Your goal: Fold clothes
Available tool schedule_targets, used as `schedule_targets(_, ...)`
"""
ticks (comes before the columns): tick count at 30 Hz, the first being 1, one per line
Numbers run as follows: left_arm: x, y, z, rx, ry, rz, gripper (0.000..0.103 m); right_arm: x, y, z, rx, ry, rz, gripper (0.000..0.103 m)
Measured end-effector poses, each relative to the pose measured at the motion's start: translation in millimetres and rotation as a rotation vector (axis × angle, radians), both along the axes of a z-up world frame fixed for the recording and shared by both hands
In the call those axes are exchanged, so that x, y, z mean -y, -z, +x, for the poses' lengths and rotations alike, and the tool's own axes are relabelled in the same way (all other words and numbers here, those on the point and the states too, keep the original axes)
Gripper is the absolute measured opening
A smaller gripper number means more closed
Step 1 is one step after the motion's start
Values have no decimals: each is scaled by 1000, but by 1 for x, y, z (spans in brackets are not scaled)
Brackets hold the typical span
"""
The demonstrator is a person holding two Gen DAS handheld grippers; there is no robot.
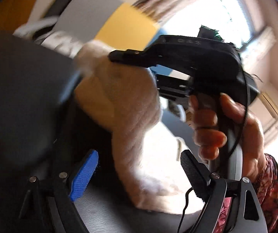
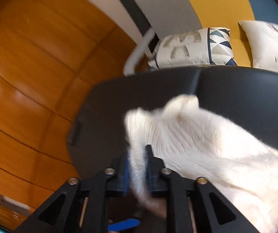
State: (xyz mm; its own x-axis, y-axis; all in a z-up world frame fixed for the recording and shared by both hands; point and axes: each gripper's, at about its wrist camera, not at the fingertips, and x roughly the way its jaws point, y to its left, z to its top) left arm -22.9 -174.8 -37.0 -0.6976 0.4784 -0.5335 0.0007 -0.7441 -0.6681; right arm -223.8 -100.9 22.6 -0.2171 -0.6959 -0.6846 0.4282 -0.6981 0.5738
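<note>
bright room with a dark sofa
orange wood-panelled wall (image 2: pixel 32 77) catches a glare at left; black sofa (image 2: pixel 236 89) carries two printed cushions (image 2: pixel 193 48); grey, yellow and blue wall bands (image 2: pixel 216 2) behind; sunlit window (image 1: pixel 212 23) with pale curtains

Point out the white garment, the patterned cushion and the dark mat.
white garment (image 2: pixel 206 147): right wrist view, on its fuzzy middle.
patterned cushion (image 2: pixel 193 47): right wrist view, on its printed front.
dark mat (image 2: pixel 139 97): right wrist view, on a bare part near its far edge.

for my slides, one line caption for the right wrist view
Right gripper with white fuzzy garment between its jaws above a black cushioned surface.
</note>
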Motion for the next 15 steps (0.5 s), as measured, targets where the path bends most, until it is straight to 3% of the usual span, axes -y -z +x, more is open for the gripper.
schedule_targets(1, 4, 8, -2, 22, -13, 22, 88, 7, 7, -2, -6, -13, 37, 25)
schedule_targets(6, 2, 20, -7, 61, -36, 68, 88, -62, -17, 13, -118, 76, -42, 33)
schedule_targets(10, -32, 19, -21, 102, -13, 70, 88, -144, -8, 46, -176, 210, 163, 33)
schedule_targets(15, -95, 6, -46, 179, 25, -1, 90, -224, 46, 98, -138, 196, 491, 33)
